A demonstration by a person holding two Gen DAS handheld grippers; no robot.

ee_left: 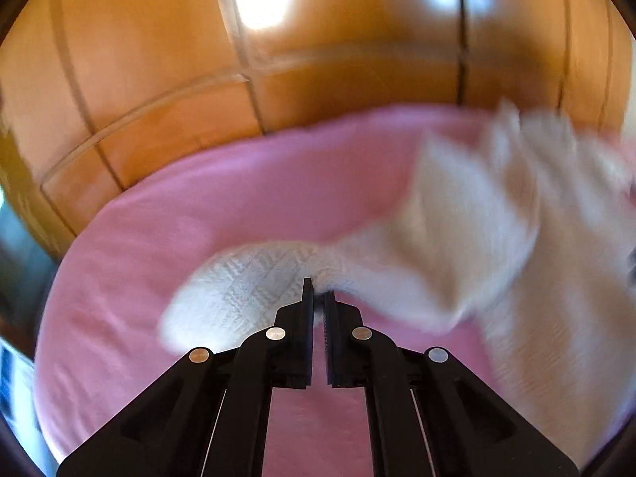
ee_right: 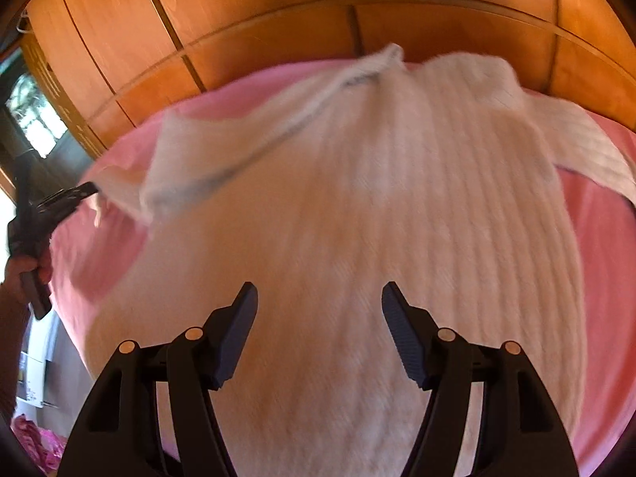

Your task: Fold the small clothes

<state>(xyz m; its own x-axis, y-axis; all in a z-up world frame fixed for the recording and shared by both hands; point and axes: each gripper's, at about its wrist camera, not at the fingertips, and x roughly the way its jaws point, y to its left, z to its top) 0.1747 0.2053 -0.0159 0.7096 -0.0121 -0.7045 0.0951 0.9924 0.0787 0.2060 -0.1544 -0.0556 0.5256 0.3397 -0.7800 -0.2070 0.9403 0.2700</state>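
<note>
Two handheld grippers were pictured over a pink bedsheet (ee_left: pixel 167 214), where a white knitted sweater (ee_right: pixel 357 214) was being handled. The left gripper (ee_left: pixel 318 298) was clenched on a sleeve (ee_left: pixel 246 282) of the sweater, its jaws pressed almost together with a pinch of the cable-knit fabric caught at the tips. Seen from the right wrist, the same left gripper (ee_right: pixel 85 190) was held at the sweater's left edge, and the hand (ee_right: pixel 24 270) gripping its handle was partly shown at the frame's margin.

The right gripper (ee_right: pixel 320 298) was released, its jaws spread wide apart above the ribbed body of the sweater, with nothing between them.

The sweater was spread across the middle of the sheet, its body lying directly under the right gripper and its other sleeve (ee_right: pixel 588 151) stretched out to the right across the pink cover. Much of the garment was blurred in the left wrist view.

Wooden wardrobe panels (ee_right: pixel 278 12) were seen behind the bed. A crumpled pink item (ee_right: pixel 35 441) was visible on the floor at lower left; what it was could not be told. No readable writing or labels were caught in either view.
</note>
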